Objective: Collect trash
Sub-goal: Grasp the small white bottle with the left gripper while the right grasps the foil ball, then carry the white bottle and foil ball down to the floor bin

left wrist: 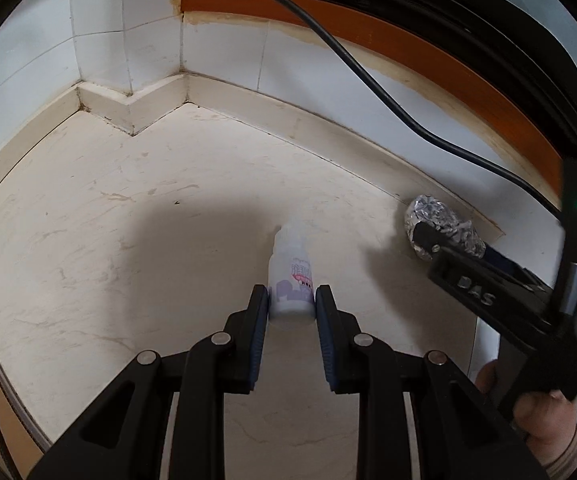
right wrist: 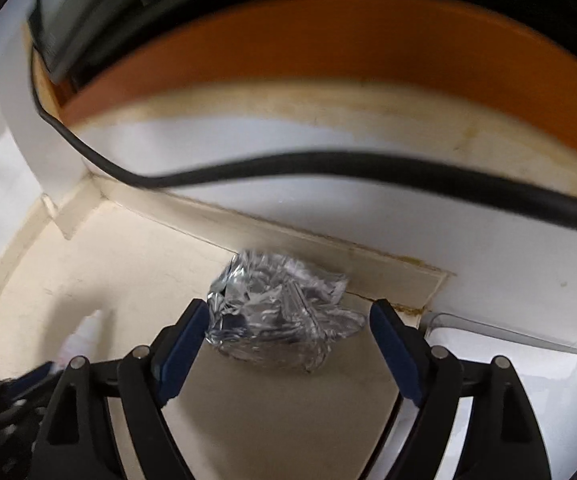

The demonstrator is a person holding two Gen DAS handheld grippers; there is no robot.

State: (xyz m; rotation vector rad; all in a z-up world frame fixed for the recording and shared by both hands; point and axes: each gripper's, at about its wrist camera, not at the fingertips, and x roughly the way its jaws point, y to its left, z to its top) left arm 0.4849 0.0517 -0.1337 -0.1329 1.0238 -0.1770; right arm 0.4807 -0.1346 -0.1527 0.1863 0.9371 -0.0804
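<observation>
On a pale floor by the skirting, a crumpled foil ball [right wrist: 280, 312] lies against the wall's foot, with the right gripper [right wrist: 288, 328] spread wide around it, pads beside but not yet pressing. Foil looks light and crushable; a squeeze across its middle should do. Left of it, a small white bottle [left wrist: 290, 280] lies pinched at its base by the left gripper [left wrist: 291, 304]; smooth plastic, likely light and slippery. Both tools tilt steeply down. A hand [left wrist: 544, 416] grips the right tool's handle. A black cable [right wrist: 328, 164] sags along the wall behind.
</observation>
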